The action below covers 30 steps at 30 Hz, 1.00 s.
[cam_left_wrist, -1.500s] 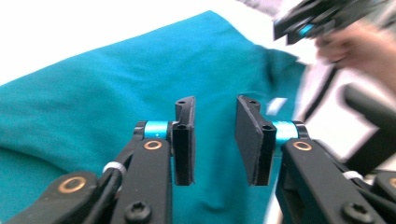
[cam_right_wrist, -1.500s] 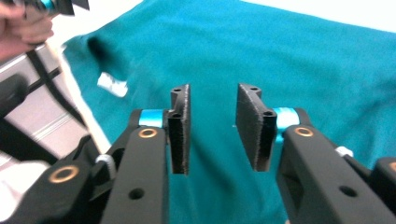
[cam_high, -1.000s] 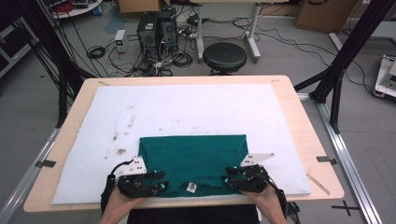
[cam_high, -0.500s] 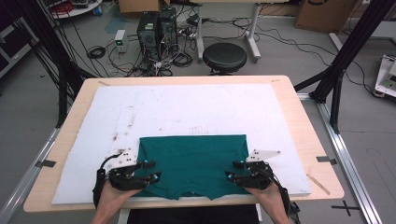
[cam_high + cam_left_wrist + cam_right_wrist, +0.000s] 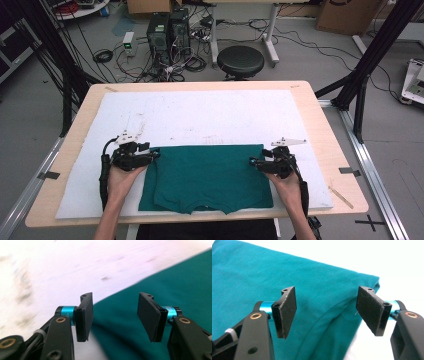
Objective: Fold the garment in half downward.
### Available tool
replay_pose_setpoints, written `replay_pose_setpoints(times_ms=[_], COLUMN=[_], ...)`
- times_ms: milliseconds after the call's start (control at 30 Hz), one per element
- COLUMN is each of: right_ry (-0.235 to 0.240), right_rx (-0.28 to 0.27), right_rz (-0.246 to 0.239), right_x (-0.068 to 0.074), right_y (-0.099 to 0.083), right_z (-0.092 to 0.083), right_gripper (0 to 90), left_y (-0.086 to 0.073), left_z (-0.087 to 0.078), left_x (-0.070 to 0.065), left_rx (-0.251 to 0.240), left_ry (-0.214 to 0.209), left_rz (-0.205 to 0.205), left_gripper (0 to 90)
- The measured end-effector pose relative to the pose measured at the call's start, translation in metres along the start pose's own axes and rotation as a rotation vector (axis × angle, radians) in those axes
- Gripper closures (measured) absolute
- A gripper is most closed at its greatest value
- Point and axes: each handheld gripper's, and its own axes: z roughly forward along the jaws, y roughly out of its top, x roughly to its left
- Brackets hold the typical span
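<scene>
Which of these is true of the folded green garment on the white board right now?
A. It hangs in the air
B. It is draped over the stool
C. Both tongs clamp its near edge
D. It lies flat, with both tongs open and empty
D: the green garment lies flat on the white board; the left tongs and the right tongs stand open with nothing between the pads.

The high view is evenly and softly lit from above; the white foam sheet (image 5: 200,120) on the worktop (image 5: 320,115) reads bright without glare, and shadows under the hands are faint. Its detail is slightly soft. In the left gripper view the sheet is overexposed and smeared by motion blur from 9 to 1 o'clock, while the left tool (image 5: 115,315) stays sharp. In the right gripper view the teal T-shirt (image 5: 249,277) is crisp; the background at 1 o'clock blows out to white.
</scene>
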Motion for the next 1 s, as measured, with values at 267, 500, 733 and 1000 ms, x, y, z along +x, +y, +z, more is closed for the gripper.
replay_pose_setpoints(times_ms=[267,500,733,1000], right_ry=[-0.069,-0.071,-0.069,-0.137], right_rx=[0.024,0.061,0.072,0.065], right_rz=[0.050,0.062,0.002,-0.041], right_x=[-0.023,-0.033,-0.024,-0.025], right_y=[0.021,0.024,0.023,0.031], right_z=[0.018,0.028,0.030,0.038], right_gripper=[31.7,39.2,77.8,81.7], left_y=[-0.005,-0.005,-0.005,0.003], left_z=[0.020,0.020,0.020,0.032], left_x=[0.010,0.006,0.003,0.002], left_rx=[0.062,0.073,0.073,0.051], left_ry=[-0.003,-0.020,-0.058,-0.003], left_rz=[-0.023,0.012,0.044,0.039], left_gripper=[47.6,59.1,78.5,80.9])
